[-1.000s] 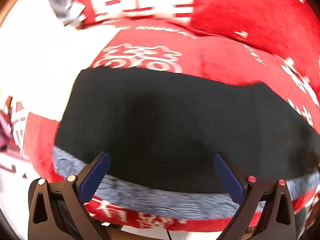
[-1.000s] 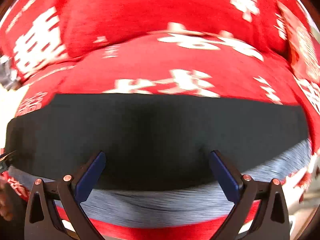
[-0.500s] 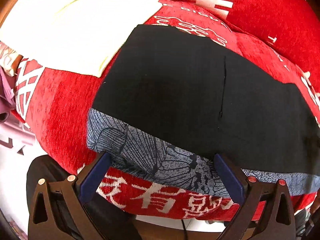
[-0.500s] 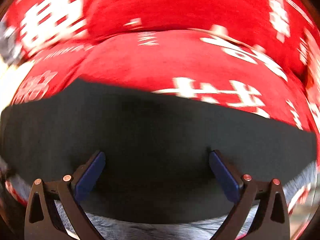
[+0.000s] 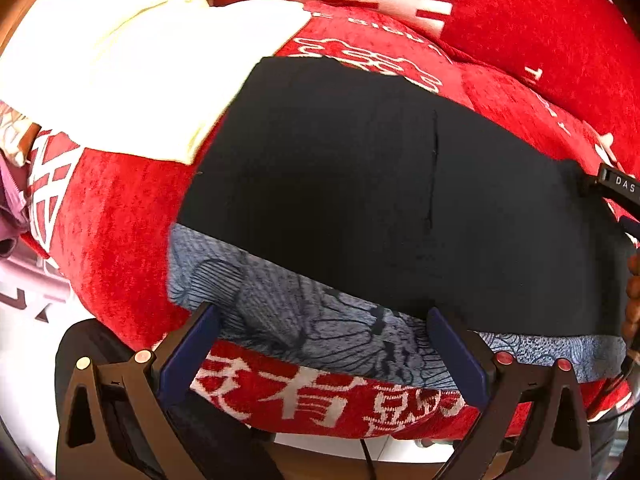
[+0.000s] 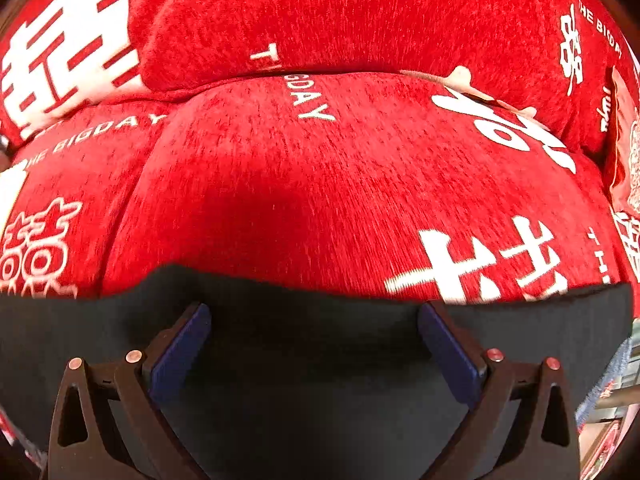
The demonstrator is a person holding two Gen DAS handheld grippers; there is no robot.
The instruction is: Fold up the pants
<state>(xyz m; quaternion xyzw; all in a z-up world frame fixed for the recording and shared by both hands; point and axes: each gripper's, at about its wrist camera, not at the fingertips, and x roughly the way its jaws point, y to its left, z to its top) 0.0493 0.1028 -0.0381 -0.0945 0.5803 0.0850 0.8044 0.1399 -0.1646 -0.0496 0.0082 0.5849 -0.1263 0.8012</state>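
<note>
Both tools look alike. The left tongs [image 5: 323, 354] have two black plastic arms, each with a triangular cut-out near its base, splaying out to flat dark-blue pads [image 5: 188, 354]. On the left arm sit two round studs, one silvery and one copper; on the right arm both studs are red. A thin black cable [image 5: 366, 460] runs down between the arms at the near edge. The right tongs [image 6: 314, 350] have the same black arms, triangular cut-outs and blue pads [image 6: 180, 354], with copper studs on the left arm and red ones on the right. At the right edge of the left view, a black part bears white letters "DAS" [image 5: 622, 184], and a string of brown beads [image 5: 632, 292] shows near it.
</note>
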